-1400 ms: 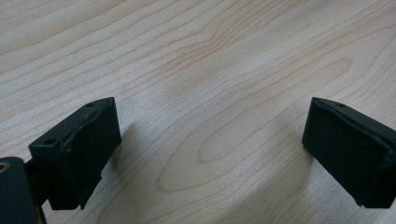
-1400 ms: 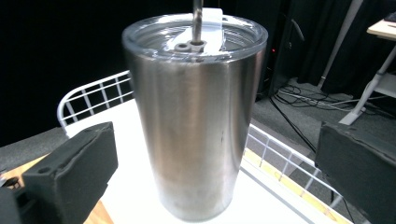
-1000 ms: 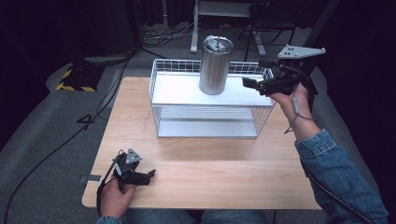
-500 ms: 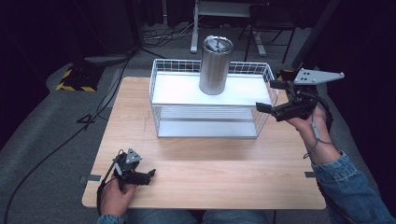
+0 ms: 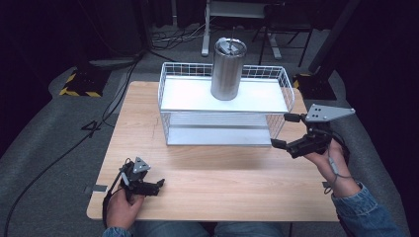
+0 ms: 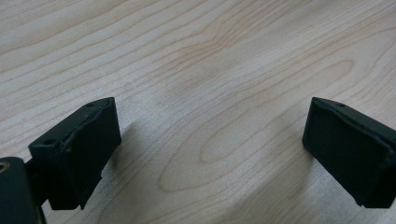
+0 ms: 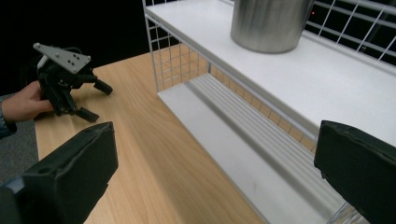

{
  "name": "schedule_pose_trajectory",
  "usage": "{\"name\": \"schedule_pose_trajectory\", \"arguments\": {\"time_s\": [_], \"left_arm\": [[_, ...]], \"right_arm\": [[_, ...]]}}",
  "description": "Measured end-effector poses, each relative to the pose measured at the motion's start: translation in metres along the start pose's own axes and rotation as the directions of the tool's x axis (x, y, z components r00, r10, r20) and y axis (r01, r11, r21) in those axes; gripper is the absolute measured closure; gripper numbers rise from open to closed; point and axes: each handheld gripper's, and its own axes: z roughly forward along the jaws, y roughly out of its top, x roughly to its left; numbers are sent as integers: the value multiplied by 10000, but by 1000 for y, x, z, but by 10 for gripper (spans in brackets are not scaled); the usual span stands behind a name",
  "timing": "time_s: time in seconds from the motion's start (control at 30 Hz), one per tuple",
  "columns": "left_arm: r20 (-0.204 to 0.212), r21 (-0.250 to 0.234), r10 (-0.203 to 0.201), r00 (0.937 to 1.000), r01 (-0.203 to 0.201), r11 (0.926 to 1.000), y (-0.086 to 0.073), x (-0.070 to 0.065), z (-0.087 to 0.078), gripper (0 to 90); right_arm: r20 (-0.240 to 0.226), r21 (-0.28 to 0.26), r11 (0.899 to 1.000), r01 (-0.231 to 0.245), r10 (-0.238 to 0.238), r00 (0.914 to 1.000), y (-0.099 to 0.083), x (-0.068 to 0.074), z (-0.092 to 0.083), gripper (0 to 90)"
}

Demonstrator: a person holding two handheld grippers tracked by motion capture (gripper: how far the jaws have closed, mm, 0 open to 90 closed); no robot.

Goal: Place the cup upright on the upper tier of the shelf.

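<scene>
In the high view the steel tumbler (image 5: 228, 69) stands upright in the upper middle of the frame, on the white top shelf (image 5: 197, 98) of the wire rack (image 5: 281, 81). Its long axis is vertical and its lid is on.

The right gripper (image 5: 286, 131) is at the right of the frame, just beside the right end of the rack and below the level of the top shelf. Its jaws are wide apart and hold nothing. From these jaws the tumbler lies up and to the left in the high view; in the right gripper view its base (image 7: 271, 25) is at the top of the frame, above and between the two jaws.

The left gripper (image 5: 157, 186) rests low on the wooden surface (image 5: 222, 173) at the lower left, well apart from the rack. Its jaws are also apart and empty, with bare wood between them.

I judge that the right hand is much nearer to the tumbler. A grasp would need the jaws to rise to the shelf and close from the side on the round wall.
</scene>
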Motion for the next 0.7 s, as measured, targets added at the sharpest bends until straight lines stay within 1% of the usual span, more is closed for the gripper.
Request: {"name": "schedule_pose_trajectory", "arguments": {"time_s": [0.03,0.07,0.1,0.13,0.17,0.23,0.27,0.33,0.37,0.47,0.5,0.53,0.6,0.63,0.67,0.7], "left_arm": [[-8,5,0,10000,0,10000,0,0,0,48],[-8,5,0,10000,0,10000,0,0,0,48],[0,-3,-2,10000,2,10000,0,0,0,48],[0,-3,-2,10000,2,10000,0,0,0,48],[0,-2,0,10000,0,10000,0,0,0,48],[-1,-2,-1,10000,1,10000,0,0,0,48],[-7,3,2,10000,-2,10000,0,0,0,48],[1,1,10,10000,-10,10000,0,0,0,48],[-7,5,1,10000,-1,10000,0,0,0,48],[-8,4,0,10000,0,10000,0,0,0,47],[-8,4,0,10000,0,10000,0,0,0,48],[-9,2,2,10000,-2,10000,0,0,0,48],[-10,1,3,10000,-3,10000,0,0,0,48],[-1,-8,-4,10000,4,10000,0,0,0,48],[-1,-8,-4,10000,4,10000,0,0,0,48],[-1,-6,-3,10000,3,10000,0,0,0,48]], "right_arm": [[-30,42,10000,-26,27,10000,-4,1,1,0],[-30,42,10000,-26,27,10000,-4,1,1,0],[-99,200,9998,-78,80,9999,-13,3,4,0],[-99,200,9998,-78,80,9999,-13,3,4,0],[-72,319,9995,-31,33,10000,-19,6,6,0],[-105,360,9993,-23,27,9999,-25,8,8,0],[-105,360,9993,-23,27,9999,-25,8,8,0],[-208,354,9993,-107,115,9997,-32,10,11,0],[-261,388,9991,-150,160,9995,-37,12,15,0],[-285,413,9990,-153,165,9995,-46,13,22,8],[-285,413,9990,-153,165,9995,-46,13,22,8],[-398,436,9987,-281,298,9988,-54,14,28,16],[-447,469,9984,-314,335,9984,-57,14,31,24],[-480,628,9974,-358,388,9981,-65,15,38,33],[-480,628,9974,-358,388,9981,-65,15,38,33],[-542,748,9961,-478,519,9972,-72,15,43,38]]}}
